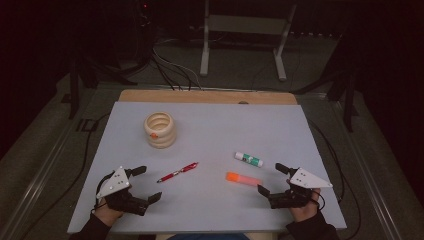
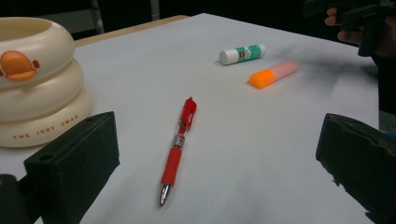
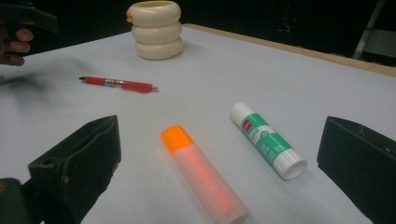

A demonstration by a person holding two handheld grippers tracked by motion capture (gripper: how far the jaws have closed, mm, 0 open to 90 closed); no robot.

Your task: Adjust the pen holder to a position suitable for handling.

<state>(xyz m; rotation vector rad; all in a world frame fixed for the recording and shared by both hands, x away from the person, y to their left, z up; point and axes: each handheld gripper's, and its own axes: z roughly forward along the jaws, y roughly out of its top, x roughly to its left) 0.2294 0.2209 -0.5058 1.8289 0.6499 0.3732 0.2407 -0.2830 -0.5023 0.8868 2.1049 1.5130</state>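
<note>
My left gripper (image 1: 142,184) jaws released near the table's (image 1: 210,210) near-left corner, red pen (image 1: 177,172) ahead mid-table, lettering on cream ring holder (image 2: 32,79) readable from left gripper view, my right gripper (image 1: 272,179) spread empty near the near-right corner, orange highlighter (image 3: 203,175) and glue stick (image 3: 268,140) just ahead, bare tabletop along the far edge.

Pen (image 1: 177,172) lies ahead of my left gripper (image 1: 143,184), holder (image 1: 160,130) behind it. Highlighter (image 1: 243,178) and glue stick (image 1: 249,159) sit beside my right gripper (image 1: 270,179), glue stick farther back, all on the table (image 1: 210,125).

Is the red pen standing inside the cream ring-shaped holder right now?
No, the red pen lies flat on the table, apart from the cream holder, in the left gripper view.
</note>
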